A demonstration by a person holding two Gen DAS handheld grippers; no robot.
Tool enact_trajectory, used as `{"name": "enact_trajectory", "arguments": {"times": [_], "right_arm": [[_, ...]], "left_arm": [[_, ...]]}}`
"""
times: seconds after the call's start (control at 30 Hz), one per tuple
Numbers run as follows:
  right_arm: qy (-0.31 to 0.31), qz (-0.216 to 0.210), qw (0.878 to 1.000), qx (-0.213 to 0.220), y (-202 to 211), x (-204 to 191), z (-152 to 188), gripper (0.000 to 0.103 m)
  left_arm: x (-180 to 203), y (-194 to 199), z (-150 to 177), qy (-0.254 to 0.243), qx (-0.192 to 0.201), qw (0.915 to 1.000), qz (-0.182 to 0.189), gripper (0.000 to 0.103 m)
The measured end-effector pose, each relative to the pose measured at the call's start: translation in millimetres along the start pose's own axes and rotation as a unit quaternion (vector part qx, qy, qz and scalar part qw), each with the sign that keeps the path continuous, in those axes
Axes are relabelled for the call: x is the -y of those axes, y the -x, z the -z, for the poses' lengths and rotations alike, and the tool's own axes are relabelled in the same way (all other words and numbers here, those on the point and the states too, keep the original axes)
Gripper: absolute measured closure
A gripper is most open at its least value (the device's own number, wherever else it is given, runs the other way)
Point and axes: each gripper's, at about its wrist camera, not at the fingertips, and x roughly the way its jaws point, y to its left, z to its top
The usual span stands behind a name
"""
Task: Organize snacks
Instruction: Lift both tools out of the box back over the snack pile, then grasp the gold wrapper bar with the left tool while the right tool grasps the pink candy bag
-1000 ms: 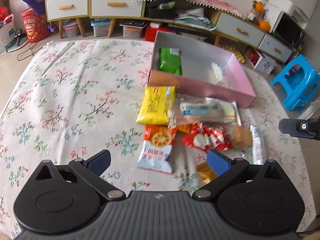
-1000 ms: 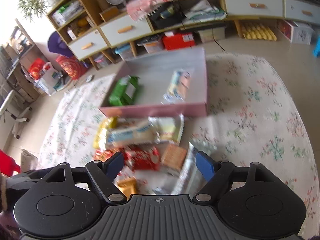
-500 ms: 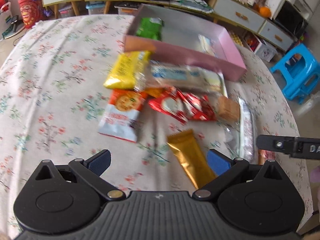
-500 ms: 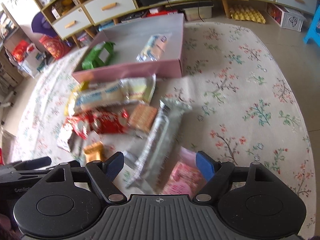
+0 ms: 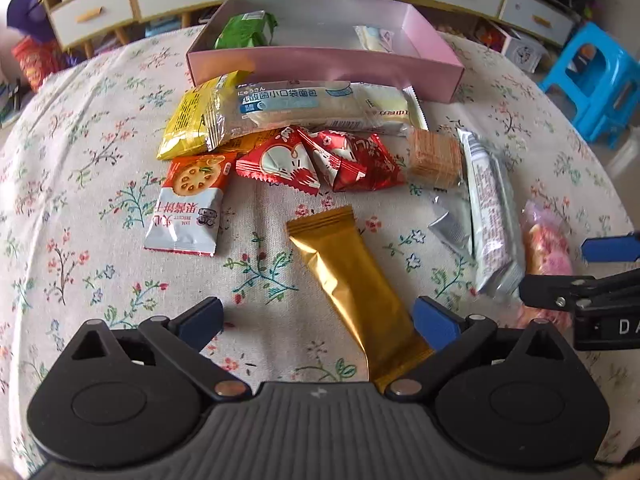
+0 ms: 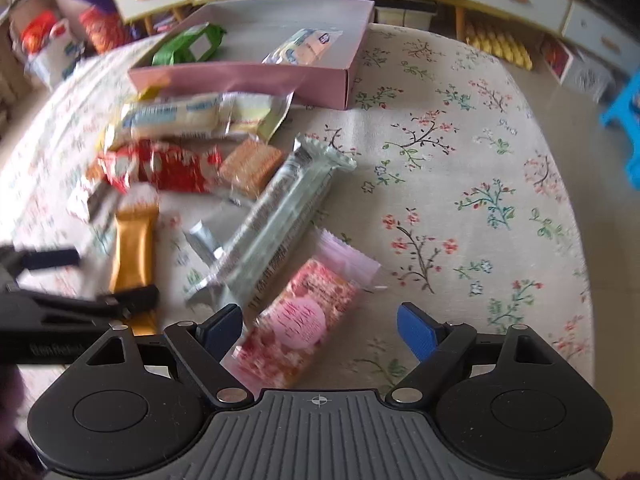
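A pink box (image 5: 320, 66) stands at the far side of the flowered cloth, with a green packet (image 5: 246, 30) and a pale packet (image 5: 374, 38) inside. Loose snacks lie in front of it. My left gripper (image 5: 318, 320) is open low over a gold bar packet (image 5: 356, 284), which lies between its fingers, close to the right one. My right gripper (image 6: 320, 328) has its jaws opening over a pink packet (image 6: 304, 320), which lies between them near the left finger without being pressed. The two grippers work side by side, and the left gripper (image 6: 92, 280) shows at the edge of the right wrist view.
A yellow bag (image 5: 192, 120), a long bread pack (image 5: 312, 106), red packets (image 5: 320, 160), a cracker packet (image 5: 188, 204), a wafer (image 5: 434, 158) and a long silver bar (image 6: 276, 216) lie between the grippers and the box. A blue stool (image 5: 592, 76) stands off the right table edge. Drawer cabinets line the back.
Both grippers have sunk toward the table and pulled back from the box. The gold bar now lies between the left fingers and the pink packet between the right ones, which stand slightly wider.
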Motion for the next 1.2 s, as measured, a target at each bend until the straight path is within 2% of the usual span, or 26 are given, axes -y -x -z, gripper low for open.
{"name": "enact_trajectory", "arguments": {"times": [0.27, 0.57, 0.87, 1.0, 1.07, 1.2], "right_arm": [[0.03, 0.025, 0.999, -0.01, -4, 7, 13, 0.016], [0.046, 0.01, 0.999, -0.01, -8, -3, 15, 0.016], [0.049, 0.004, 0.999, 0.001, -10, -6, 13, 0.02], [0.05, -0.001, 0.999, 0.005, -8, -8, 13, 0.03], [0.052, -0.004, 0.999, 0.008, -6, -8, 13, 0.041], [0.053, -0.005, 0.999, 0.011, -5, -9, 12, 0.052]], "left_arm": [[-26, 9, 14, -0.011, 0.011, 0.9999, 0.0, 0.004], [-7, 13, 16, -0.061, 0.036, 0.9974, 0.011, 0.016], [1, 8, 10, -0.078, 0.048, 0.9956, 0.018, 0.027], [-1, 9, 9, -0.075, 0.053, 0.9955, 0.021, 0.041], [-2, 10, 9, -0.074, 0.054, 0.9955, 0.025, 0.047], [-4, 11, 7, -0.067, 0.053, 0.9958, 0.034, 0.06]]}}
